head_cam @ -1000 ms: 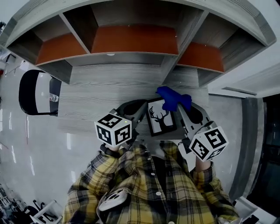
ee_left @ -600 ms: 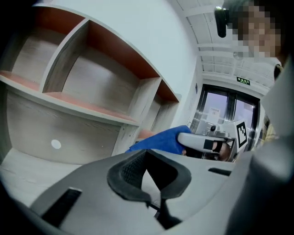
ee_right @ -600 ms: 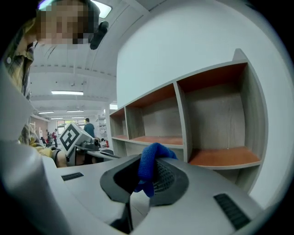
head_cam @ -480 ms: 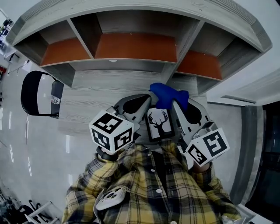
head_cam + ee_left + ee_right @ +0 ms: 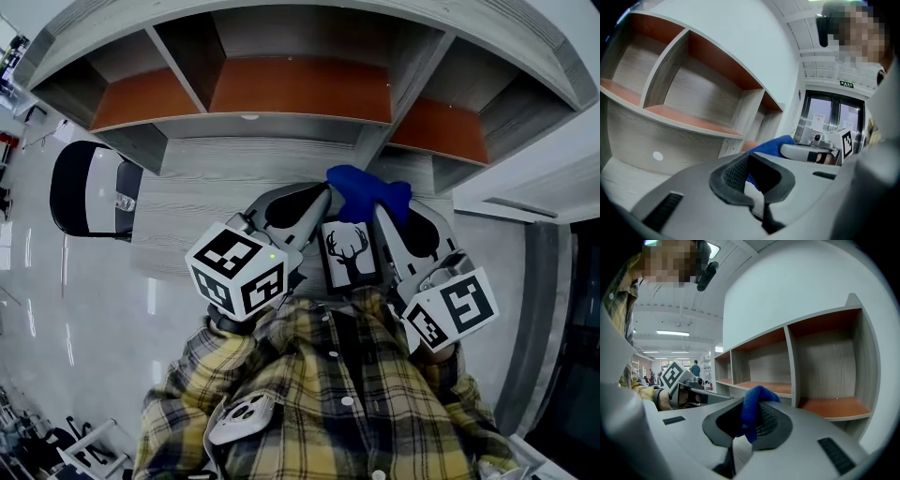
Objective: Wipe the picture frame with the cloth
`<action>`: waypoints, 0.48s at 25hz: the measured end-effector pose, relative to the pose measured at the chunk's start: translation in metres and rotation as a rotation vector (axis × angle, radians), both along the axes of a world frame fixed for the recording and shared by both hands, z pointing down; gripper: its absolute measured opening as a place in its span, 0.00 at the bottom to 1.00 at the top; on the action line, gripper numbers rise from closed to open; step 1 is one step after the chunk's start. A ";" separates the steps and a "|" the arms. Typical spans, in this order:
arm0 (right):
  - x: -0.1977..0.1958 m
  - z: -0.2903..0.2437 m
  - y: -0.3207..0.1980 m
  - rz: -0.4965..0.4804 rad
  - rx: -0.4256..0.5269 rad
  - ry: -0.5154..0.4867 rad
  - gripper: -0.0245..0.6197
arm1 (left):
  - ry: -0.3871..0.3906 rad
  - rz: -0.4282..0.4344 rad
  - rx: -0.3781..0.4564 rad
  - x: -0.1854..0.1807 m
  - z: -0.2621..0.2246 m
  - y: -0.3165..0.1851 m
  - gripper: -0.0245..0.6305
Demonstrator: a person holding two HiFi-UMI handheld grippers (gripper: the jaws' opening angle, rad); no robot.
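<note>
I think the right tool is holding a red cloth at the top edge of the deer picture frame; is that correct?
Not quite: the cloth held in the right tool is blue, not red, as the right gripper view shows. It does sit at the top edge of the deer picture frame.

The cloth (image 5: 367,190) was bright blue. At its six o'clock, the frame (image 5: 350,253) was black around a white picture with a black stag's head. Both the left gripper (image 5: 317,202) and the right gripper (image 5: 384,211) were grey, with black fingers and black-and-white square markers. The shirt (image 5: 328,394) was yellow-and-black plaid. The table (image 5: 216,187) was grey woodgrain, and the shelf (image 5: 300,89) at twelve o'clock was grey with orange-brown boards.
</note>
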State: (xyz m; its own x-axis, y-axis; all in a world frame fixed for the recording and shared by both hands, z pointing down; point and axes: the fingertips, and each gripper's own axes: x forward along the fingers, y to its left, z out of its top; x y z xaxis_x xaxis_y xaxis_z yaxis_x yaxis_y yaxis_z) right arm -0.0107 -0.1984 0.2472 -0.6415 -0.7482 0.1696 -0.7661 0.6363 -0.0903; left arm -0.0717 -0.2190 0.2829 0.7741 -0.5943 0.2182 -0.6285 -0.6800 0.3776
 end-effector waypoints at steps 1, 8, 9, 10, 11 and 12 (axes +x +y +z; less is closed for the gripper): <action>0.000 0.000 0.000 0.000 0.000 -0.001 0.10 | 0.005 0.000 0.002 0.000 -0.002 0.000 0.04; 0.000 -0.001 0.005 0.002 0.000 -0.001 0.10 | 0.030 -0.035 0.062 -0.010 -0.018 -0.004 0.04; -0.001 0.000 0.006 0.001 0.000 -0.001 0.10 | 0.029 -0.041 0.070 -0.012 -0.019 -0.005 0.04; -0.001 0.000 0.006 0.001 -0.002 -0.001 0.10 | 0.025 -0.047 0.076 -0.013 -0.020 -0.005 0.04; -0.001 0.000 0.007 0.001 -0.002 -0.002 0.10 | 0.021 -0.052 0.083 -0.013 -0.020 -0.005 0.04; 0.000 0.000 0.008 0.001 -0.002 -0.002 0.10 | 0.019 -0.053 0.090 -0.014 -0.021 -0.004 0.04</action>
